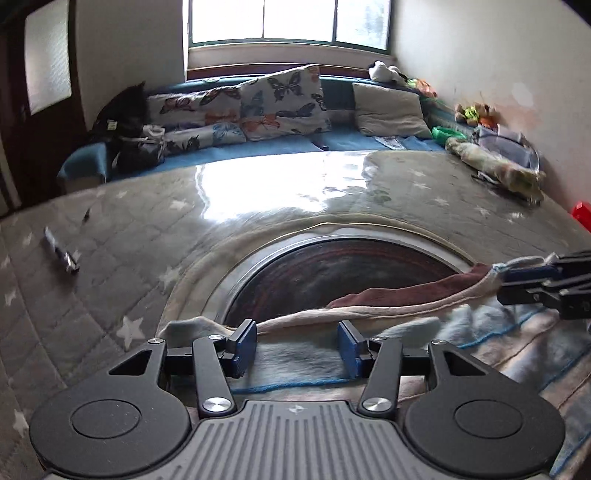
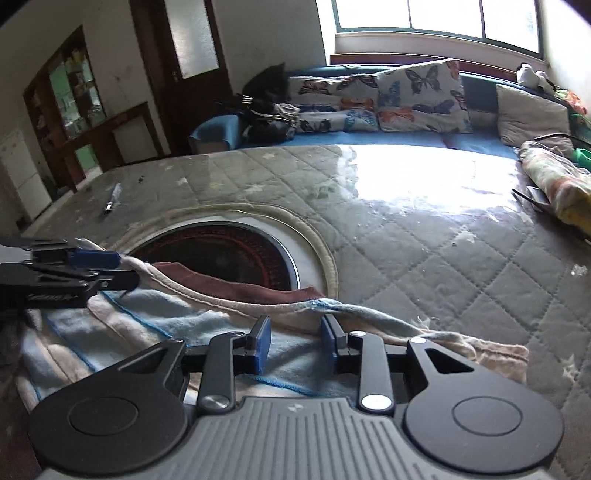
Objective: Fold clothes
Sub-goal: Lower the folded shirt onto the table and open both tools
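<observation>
Currently, left wrist view: left gripper (image 1: 297,345) has its blue pads (image 1: 245,347) moderately apart, nothing pinched. The garment (image 1: 295,356), pale blue and beige with blue stitch lines, lies flat under and between the fingers; its beige hem runs just ahead of the tips. A maroon lining (image 1: 391,293) shows past the hem, ahead and right of the fingers. Beyond that, a dark round inset (image 1: 332,269) sits in the quilted cover (image 1: 129,236). Right gripper (image 1: 532,282) enters from the right edge, side-on, at the garment's far corner; the gap between its fingers can't be told from here. A small pen-like item (image 1: 62,253) lies well left of the fingers.

Right wrist view: right gripper (image 2: 295,341) has pads (image 2: 263,343) narrowly apart, not pressing on cloth. Garment (image 2: 236,332) spreads under the fingers and off to the left; a beige corner (image 2: 491,356) lies right of them. Maroon lining (image 2: 236,284) is just ahead. Left gripper (image 2: 99,269) comes in from the left edge over the hem, side-on. Round inset (image 2: 229,254) is ahead-left. Butterfly cushions (image 2: 406,96) and a window (image 2: 443,18) are far ahead.
</observation>
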A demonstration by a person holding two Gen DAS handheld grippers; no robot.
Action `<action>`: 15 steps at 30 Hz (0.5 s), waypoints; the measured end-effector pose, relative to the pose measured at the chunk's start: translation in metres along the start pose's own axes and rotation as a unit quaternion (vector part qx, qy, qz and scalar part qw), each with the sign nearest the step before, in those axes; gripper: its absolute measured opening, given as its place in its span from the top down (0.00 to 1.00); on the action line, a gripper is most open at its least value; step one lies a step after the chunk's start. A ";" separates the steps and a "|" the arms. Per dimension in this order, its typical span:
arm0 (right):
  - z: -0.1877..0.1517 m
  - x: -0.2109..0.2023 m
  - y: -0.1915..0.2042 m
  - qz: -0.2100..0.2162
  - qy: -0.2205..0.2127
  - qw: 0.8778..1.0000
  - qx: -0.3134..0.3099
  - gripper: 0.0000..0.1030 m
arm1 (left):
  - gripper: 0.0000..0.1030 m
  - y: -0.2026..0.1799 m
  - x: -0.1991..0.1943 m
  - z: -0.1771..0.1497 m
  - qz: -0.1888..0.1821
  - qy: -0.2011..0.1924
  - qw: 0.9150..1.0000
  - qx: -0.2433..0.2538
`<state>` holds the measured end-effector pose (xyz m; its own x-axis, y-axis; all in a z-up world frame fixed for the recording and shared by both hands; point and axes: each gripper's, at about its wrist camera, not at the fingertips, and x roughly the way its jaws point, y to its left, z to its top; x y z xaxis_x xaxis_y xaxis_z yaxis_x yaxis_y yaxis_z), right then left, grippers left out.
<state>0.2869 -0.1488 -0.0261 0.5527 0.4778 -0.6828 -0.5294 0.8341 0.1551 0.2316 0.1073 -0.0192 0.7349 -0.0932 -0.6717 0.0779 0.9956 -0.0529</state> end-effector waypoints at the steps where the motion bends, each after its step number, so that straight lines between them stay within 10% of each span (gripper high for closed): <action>1: -0.001 0.000 0.000 0.002 -0.001 1.000 -0.003 0.67 | 0.49 0.005 -0.001 -0.002 -0.004 -0.003 1.000 -0.008; 15: -0.019 -0.018 0.001 0.003 -0.015 1.000 -0.027 0.67 | 0.49 0.002 -0.033 -0.031 -0.009 -0.015 1.000 -0.002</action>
<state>0.2637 -0.1620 -0.0273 0.5675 0.4917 -0.6605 -0.5664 0.8153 0.1203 0.1869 0.1132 -0.0202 0.7528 -0.1111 -0.6488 0.0888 0.9938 -0.0672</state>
